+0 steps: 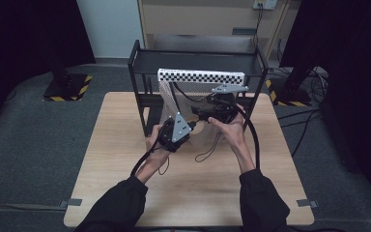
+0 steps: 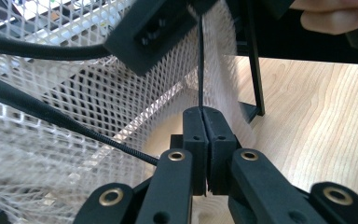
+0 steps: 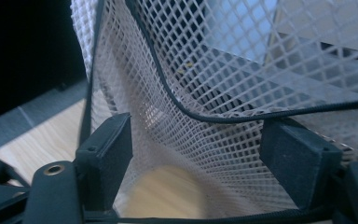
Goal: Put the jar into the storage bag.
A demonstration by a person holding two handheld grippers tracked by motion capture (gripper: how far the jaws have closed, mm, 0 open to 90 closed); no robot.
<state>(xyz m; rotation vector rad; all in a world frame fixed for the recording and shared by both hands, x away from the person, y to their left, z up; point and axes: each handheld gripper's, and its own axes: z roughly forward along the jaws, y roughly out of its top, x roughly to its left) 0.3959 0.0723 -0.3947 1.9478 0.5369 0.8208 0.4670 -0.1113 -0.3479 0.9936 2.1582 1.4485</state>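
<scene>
Scene: a person works at a wooden desk [image 1: 125, 145] with tongs in each hand; both forearms come in from 6 o'clock in the high view.
Net: a white mesh bag [image 1: 176, 104] with a black cord edge hangs at the front of a black rack [image 1: 140, 63] at 12 o'clock on the desk, between the two hands.
Rack: it stands at the far edge of the desk; a checkered strip [image 1: 200, 76] lies along its front rail, just above the net.
Left tongs: [image 1: 174, 133] sit at 7 o'clock of the net, a grey plate on top. In the left gripper view [image 2: 208, 122] the jaws stand closed, pads pressed together, with a thin black cord [image 2: 200, 65] of the net rising straight up from between them. Gripping the cord.
Right tongs: [image 1: 211, 112] sit at 4 o'clock of the net, held close to the rack. In the right gripper view [image 3: 205, 140] the jaws stand apart, one at 9 o'clock and one at 3 o'clock, with the mesh [image 3: 223, 84] and its black rim passing between them. Whether the pads press the mesh I cannot tell.
Net, close up: the mesh drapes slack in both gripper views, and the desk surface shows through it.
Hands: the left hand [image 1: 154, 147] and the right hand [image 1: 232, 130] each wrap a tong body; cables trail back toward the sleeves.
Floor: grey carpet around the desk.
</scene>
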